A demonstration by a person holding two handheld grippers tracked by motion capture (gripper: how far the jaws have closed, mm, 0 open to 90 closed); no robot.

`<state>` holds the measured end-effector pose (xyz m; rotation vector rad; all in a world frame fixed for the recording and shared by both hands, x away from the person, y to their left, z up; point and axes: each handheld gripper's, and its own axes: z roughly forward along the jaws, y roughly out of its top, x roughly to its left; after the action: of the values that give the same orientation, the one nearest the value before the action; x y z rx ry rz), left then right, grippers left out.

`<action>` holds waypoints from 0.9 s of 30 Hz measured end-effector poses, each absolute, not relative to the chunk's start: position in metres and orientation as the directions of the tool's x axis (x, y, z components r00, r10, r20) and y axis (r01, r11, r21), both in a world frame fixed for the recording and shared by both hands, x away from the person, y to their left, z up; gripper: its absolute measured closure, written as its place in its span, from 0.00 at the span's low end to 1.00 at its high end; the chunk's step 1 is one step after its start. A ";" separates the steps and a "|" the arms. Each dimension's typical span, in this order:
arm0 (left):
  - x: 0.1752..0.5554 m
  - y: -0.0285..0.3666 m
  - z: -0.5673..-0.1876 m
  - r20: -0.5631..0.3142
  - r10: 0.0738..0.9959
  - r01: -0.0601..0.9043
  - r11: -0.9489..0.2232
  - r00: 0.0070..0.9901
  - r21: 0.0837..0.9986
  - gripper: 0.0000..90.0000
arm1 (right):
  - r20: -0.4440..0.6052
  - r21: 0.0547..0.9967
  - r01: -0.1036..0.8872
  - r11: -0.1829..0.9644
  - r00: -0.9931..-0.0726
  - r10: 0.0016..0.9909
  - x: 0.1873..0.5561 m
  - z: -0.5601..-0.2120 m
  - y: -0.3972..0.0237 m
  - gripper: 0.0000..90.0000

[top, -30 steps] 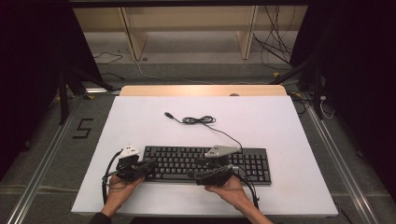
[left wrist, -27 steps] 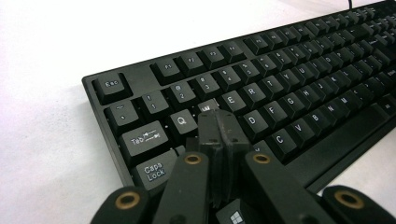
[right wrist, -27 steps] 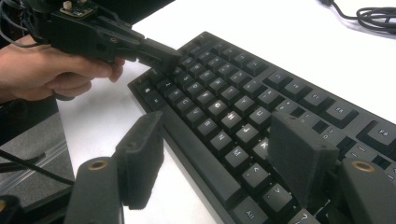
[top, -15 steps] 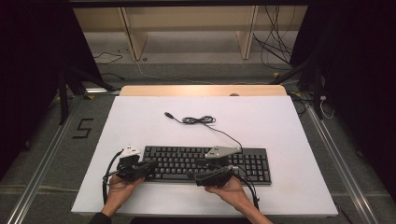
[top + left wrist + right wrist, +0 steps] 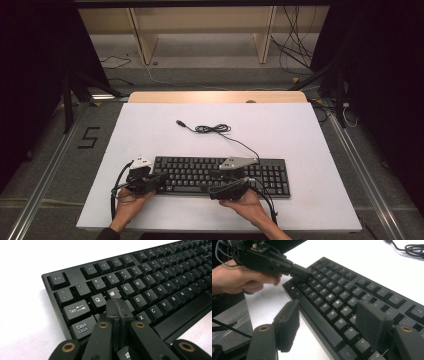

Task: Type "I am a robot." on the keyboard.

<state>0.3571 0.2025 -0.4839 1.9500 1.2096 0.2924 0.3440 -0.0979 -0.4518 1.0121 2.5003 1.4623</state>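
A black keyboard (image 5: 220, 175) lies along the near part of the white table (image 5: 300, 130). My left gripper (image 5: 162, 178) is shut with nothing between its jaws. In the left gripper view its tips (image 5: 117, 305) sit on the keyboard (image 5: 150, 277) just below the W key. My right gripper (image 5: 214, 192) points left along the keyboard's front edge. In the right gripper view its jaws (image 5: 329, 326) stand open, one over the keys (image 5: 342, 290), the other off the front edge. That view also has the left gripper (image 5: 303, 275) touching the far keys.
The keyboard's cable (image 5: 212, 128) lies coiled on the table behind it, ending in a loose plug (image 5: 179, 122). A wooden strip (image 5: 215, 96) edges the table's far side. Shelf legs and floor cables lie beyond.
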 end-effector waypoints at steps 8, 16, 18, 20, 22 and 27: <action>0.359 0.202 -0.482 -0.205 0.835 0.646 -0.216 0.511 0.732 0.99 | 0.254 0.803 0.501 0.324 -0.779 0.573 0.344 -0.451 -0.098 0.41; 0.354 0.209 -0.472 -0.235 0.825 0.605 -0.155 0.514 0.781 0.91 | 0.247 0.808 0.496 0.319 -0.776 0.580 0.346 -0.451 -0.099 0.41; 0.352 0.210 -0.470 -0.248 0.816 0.599 -0.145 0.523 0.788 0.84 | 0.244 0.807 0.495 0.321 -0.776 0.582 0.346 -0.451 -0.099 0.43; 0.350 0.211 -0.469 -0.250 0.808 0.590 -0.144 0.534 0.794 0.80 | 0.238 0.808 0.493 0.324 -0.775 0.585 0.346 -0.451 -0.099 0.46; 0.347 0.211 -0.468 -0.250 0.808 0.587 -0.140 0.533 0.797 0.72 | 0.240 0.805 0.496 0.325 -0.774 0.587 0.347 -0.452 -0.099 0.50; 0.341 0.213 -0.465 -0.261 0.797 0.579 -0.132 0.544 0.804 0.60 | 0.231 0.801 0.495 0.337 -0.774 0.590 0.348 -0.453 -0.099 0.64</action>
<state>0.3415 0.2126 -0.4655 1.8226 1.1351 0.2853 0.3482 -0.0992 -0.4527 1.0122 2.4849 1.4319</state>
